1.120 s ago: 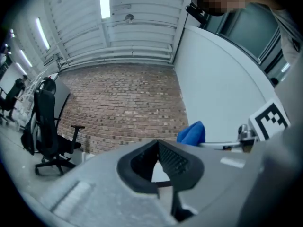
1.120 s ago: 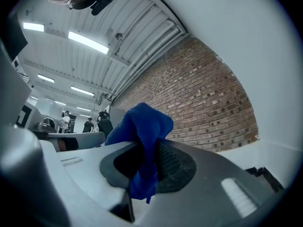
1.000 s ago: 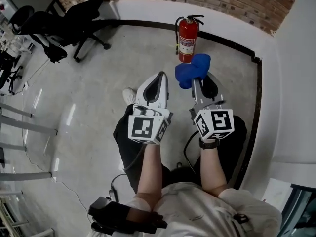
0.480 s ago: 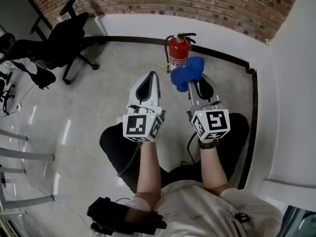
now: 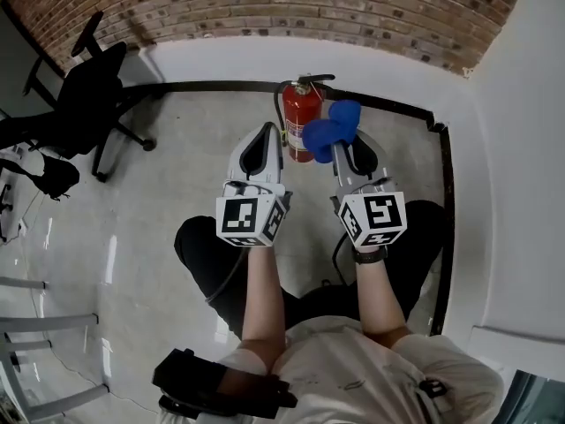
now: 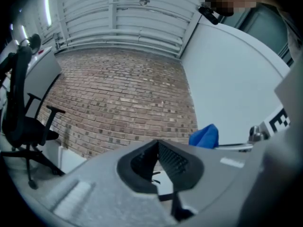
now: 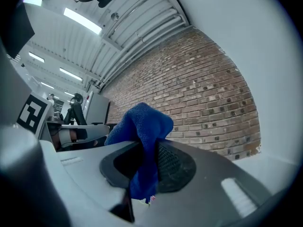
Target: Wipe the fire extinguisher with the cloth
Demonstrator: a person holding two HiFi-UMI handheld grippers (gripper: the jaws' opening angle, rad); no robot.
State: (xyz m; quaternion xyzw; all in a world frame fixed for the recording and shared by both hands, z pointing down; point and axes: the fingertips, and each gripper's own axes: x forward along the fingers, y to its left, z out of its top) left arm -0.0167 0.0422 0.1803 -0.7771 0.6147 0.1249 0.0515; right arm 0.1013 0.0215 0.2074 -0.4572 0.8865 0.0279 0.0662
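A red fire extinguisher (image 5: 299,120) with a black handle and hose stands upright on the floor against the white base of the brick wall. In the head view its body shows between my two gripper tips. My right gripper (image 5: 342,150) is shut on a blue cloth (image 5: 330,132), which bunches above the jaws just right of the extinguisher. The right gripper view shows the cloth (image 7: 144,126) pinched between the pads and draped over the right gripper (image 7: 150,161). My left gripper (image 5: 263,136) is shut with nothing in it, just left of the extinguisher. From the left gripper view the left gripper (image 6: 157,149) points at the brick wall, with the cloth (image 6: 204,136) at right.
A black office chair (image 5: 81,102) stands at the far left near the wall. The brick wall (image 5: 265,7) closes the far side, and a white wall (image 5: 512,166) the right. A black strip (image 5: 444,201) runs along the floor's edge. The person's legs are below the grippers.
Both grippers and the head have come closer to the wall. The extinguisher, once well ahead of the tips, now shows between them beside the cloth. The chair has slid leftward in view.
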